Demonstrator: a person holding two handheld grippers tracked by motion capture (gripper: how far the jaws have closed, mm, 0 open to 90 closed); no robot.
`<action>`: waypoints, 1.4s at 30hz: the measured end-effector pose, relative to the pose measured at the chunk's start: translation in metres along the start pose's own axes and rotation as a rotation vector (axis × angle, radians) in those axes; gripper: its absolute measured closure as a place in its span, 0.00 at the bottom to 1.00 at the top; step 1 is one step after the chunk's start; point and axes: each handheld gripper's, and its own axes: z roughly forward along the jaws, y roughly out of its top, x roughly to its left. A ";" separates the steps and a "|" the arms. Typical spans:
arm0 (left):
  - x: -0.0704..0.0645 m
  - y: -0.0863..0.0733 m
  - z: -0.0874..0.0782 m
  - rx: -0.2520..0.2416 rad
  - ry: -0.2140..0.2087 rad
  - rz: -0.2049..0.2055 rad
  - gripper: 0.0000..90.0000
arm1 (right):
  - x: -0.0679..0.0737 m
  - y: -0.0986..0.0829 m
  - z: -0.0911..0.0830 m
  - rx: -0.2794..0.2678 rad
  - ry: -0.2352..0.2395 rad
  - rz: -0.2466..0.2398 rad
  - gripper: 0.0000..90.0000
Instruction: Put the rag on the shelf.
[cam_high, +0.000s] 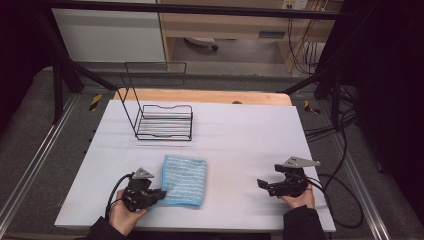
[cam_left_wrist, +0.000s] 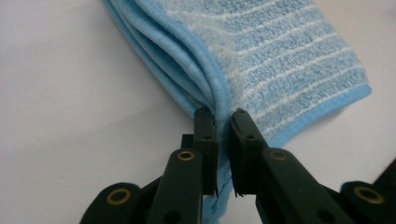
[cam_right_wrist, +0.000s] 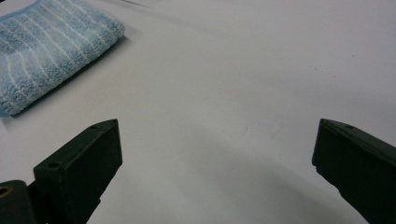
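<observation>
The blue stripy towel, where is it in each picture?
High view: the folded blue striped terry towel lies low and left of centre, beside the left gripper.
Left gripper view: it runs from the top middle down to the centre, its corner edge pinched in the gripper.
Right gripper view: top left corner.
Shared landmark: the white table.

Overhead view faces forward — claw views, close, share the towel (cam_left_wrist: 280, 60).

White table (cam_high: 240, 145) with folded blue towel (cam_high: 184, 180) and black wire rack (cam_high: 164, 122)
</observation>
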 end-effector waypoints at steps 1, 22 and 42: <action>-0.001 -0.002 -0.001 -0.001 -0.005 0.000 0.92 | 0.000 0.000 0.000 0.000 0.000 0.003 0.02; 0.022 0.031 -0.017 -0.110 0.078 0.092 0.38 | 0.000 0.000 0.002 0.007 -0.001 0.002 0.02; 0.062 0.071 0.037 -0.076 0.088 -0.016 0.51 | 0.000 -0.001 0.004 0.011 0.002 -0.001 0.02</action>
